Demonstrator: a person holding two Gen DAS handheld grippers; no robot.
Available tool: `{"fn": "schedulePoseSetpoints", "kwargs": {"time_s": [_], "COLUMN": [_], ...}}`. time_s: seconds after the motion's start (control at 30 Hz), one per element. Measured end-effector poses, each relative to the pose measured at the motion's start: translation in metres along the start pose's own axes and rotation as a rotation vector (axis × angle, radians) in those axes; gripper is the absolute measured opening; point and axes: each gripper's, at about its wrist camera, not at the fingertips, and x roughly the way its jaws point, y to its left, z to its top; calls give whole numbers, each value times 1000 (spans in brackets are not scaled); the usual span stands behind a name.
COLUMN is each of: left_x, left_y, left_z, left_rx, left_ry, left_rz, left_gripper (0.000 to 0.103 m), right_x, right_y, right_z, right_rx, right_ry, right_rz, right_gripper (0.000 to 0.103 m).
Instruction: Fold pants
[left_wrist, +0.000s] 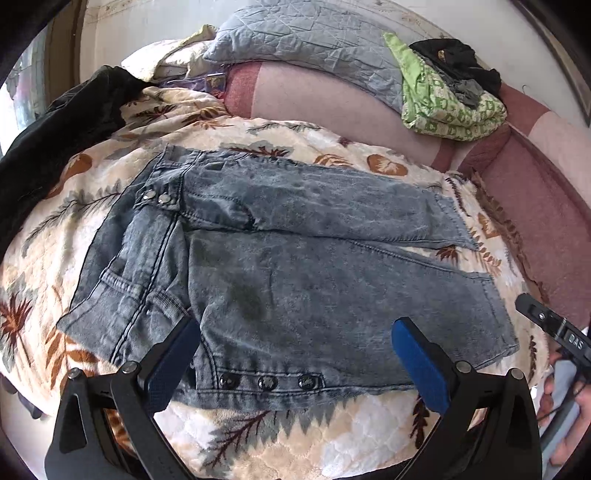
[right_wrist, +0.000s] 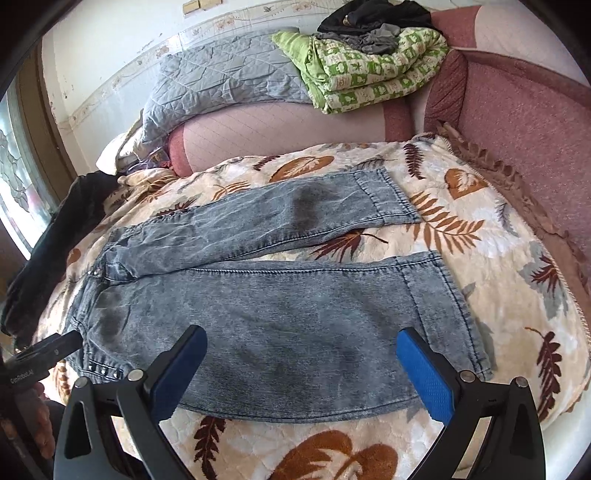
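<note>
The pants (right_wrist: 280, 295), faded grey-blue denim, lie spread flat on a cream blanket (right_wrist: 480, 258) printed with brown and grey leaves. The waistband is at the left, and the two legs run toward the right and part a little, so a wedge of blanket shows between them. Metal studs dot the waistband near the fly, and a row of three more sits along the near edge by the hip. Darker patches mark the cloth on the near thigh and on the far leg. The hems are flat.

The left claw (left_wrist: 295, 354) hangs just over the near edge of the pants by the hip, its blue-padded fingers spread wide with nothing between them; whether the left pad touches the denim cannot be told. The right claw (right_wrist: 301, 363) hangs over the near leg, equally wide open and gripping nothing.

At the left of the blanket lies a dark garment (left_wrist: 62, 136). Behind it runs a pink sofa back (right_wrist: 280, 125), topped with a grey quilted cover (right_wrist: 221, 77) and a folded green-and-white blanket (right_wrist: 373, 70) with dark clothes (right_wrist: 373, 18) on it. Part of a hand (left_wrist: 569, 417) shows at the right edge of the left wrist view.
</note>
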Motion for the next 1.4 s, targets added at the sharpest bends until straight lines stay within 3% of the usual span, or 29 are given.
{"fn": "schedulePoseSetpoints", "kwargs": {"time_s": [0.1,0.2,0.3,0.37,0.43,0.47,0.5,0.53,0.57,0.7,0.77,0.87,0.93,1.17,1.2,1.27,1.3,1.33,1.4], "left_x": [-8,-17,1,38,73,87,98,108,115,141,153,169,178,195,196,203,207,211,212], "left_y": [15,36,71,97,123,134,144,152,157,176,186,197,201,214,214,215,215,213,208], "left_z": [39,88,130,151,163,167,170,175,178,196,204,209,210,217,219,222,222,222,221], "left_rx": [12,21,-59,-100,-156,-189,-220,-240,-244,-263,-297,-338,-344,-358,-350,-344,-338,-323,-283], "left_ry": [-63,-201,-265,-151,-66,-35,-8,0,-5,25,46,85,115,131,131,153,167,180,175], "left_rz": [-9,53,69,109,99,101,112,122,137,170,140,126,109,100,107,121,129,146,174], "left_gripper": [103,103,103,103,103,103,103,103,103,103,103,85,57,50,44,22,7,4,3], "right_x": [8,26,63,99,136,152,166,180,191,232,245,264,273,288,288,290,289,289,286], "right_y": [-25,-51,-78,-96,-113,-122,-128,-135,-140,-143,-148,-153,-153,-156,-156,-156,-157,-157,-157], "right_z": [39,89,143,175,202,211,220,229,235,250,252,253,251,246,246,246,247,247,249], "right_rx": [50,61,101,144,172,187,206,223,233,171,166,160,149,139,135,124,118,114,111], "right_ry": [-2,-4,52,120,180,200,210,222,235,283,290,313,324,329,329,331,328,325,311], "right_rz": [32,3,58,83,84,75,66,61,57,-32,-38,-64,-75,-99,-98,-104,-112,-121,-128], "right_gripper": [103,103,103,103,102,99,89,80,78,77,74,67,59,55,54,51,46,36,30]}}
